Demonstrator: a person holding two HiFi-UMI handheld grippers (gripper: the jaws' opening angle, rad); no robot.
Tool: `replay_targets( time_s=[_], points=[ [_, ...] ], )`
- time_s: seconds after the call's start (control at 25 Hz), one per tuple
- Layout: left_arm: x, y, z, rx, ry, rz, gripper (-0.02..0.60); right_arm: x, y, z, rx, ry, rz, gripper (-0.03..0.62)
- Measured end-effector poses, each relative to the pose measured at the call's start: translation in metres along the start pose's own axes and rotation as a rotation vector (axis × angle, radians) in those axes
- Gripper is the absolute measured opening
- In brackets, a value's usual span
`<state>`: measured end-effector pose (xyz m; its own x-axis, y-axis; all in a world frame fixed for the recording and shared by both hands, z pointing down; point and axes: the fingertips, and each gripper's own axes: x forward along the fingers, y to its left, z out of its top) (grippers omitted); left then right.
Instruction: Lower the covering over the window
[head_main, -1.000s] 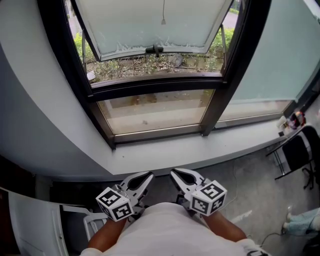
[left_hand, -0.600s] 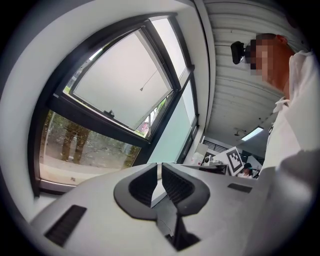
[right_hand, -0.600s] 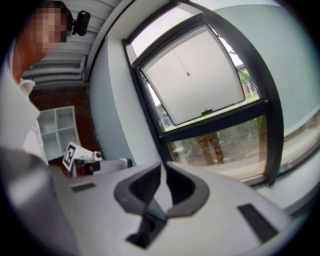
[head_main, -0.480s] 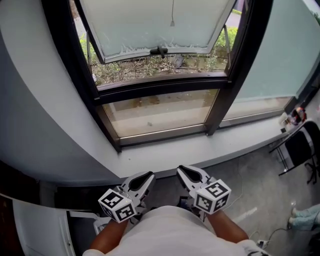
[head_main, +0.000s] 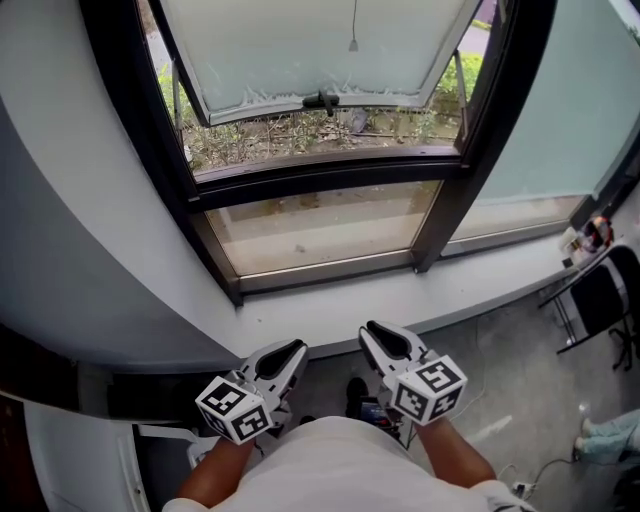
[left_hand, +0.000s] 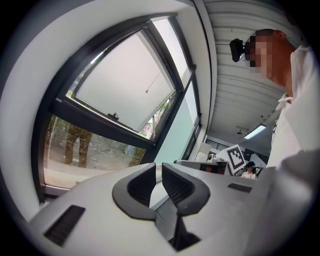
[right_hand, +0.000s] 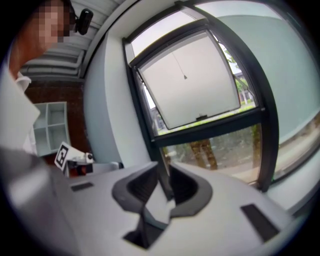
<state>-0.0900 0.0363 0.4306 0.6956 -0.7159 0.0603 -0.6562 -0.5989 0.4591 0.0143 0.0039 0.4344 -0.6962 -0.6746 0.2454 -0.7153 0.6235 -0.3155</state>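
The black-framed window (head_main: 200, 190) fills the top of the head view, its frosted sash (head_main: 300, 40) tilted outward. A thin pull cord with a small weight (head_main: 353, 45) hangs in front of the sash; the cord (left_hand: 146, 91) also shows in the left gripper view and the cord (right_hand: 184, 76) in the right gripper view. No covering is visible. My left gripper (head_main: 290, 350) (left_hand: 158, 167) is shut and empty, low in front of the sill. My right gripper (head_main: 378, 332) (right_hand: 163, 167) has just been opening its jaws; they stand slightly apart with nothing between them. Both are far below the cord.
A pale sill (head_main: 330, 310) runs under the window. A black chair (head_main: 595, 300) stands at the right, with small bottles (head_main: 590, 238) on the ledge above it. A white shelf unit (head_main: 60, 450) is at the lower left. Another person's leg (head_main: 605, 440) shows at the lower right.
Both grippers have drifted a little to the right in the head view. The window has slid slightly right and down in the picture.
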Motion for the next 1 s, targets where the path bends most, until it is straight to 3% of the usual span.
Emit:
replay_targets(
  time_s=[0.76,1.0],
  points=[
    [0.129,0.014,0.029,0.012,-0.060,0.094,0.036,0.038,-0.109,0.062,-0.100,0.028,0.148,0.069],
    [0.150,0.015,0.034,0.034,-0.061,0.122,0.037,0.047,-0.125,0.070,-0.125,0.034,0.190,0.069]
  ],
)
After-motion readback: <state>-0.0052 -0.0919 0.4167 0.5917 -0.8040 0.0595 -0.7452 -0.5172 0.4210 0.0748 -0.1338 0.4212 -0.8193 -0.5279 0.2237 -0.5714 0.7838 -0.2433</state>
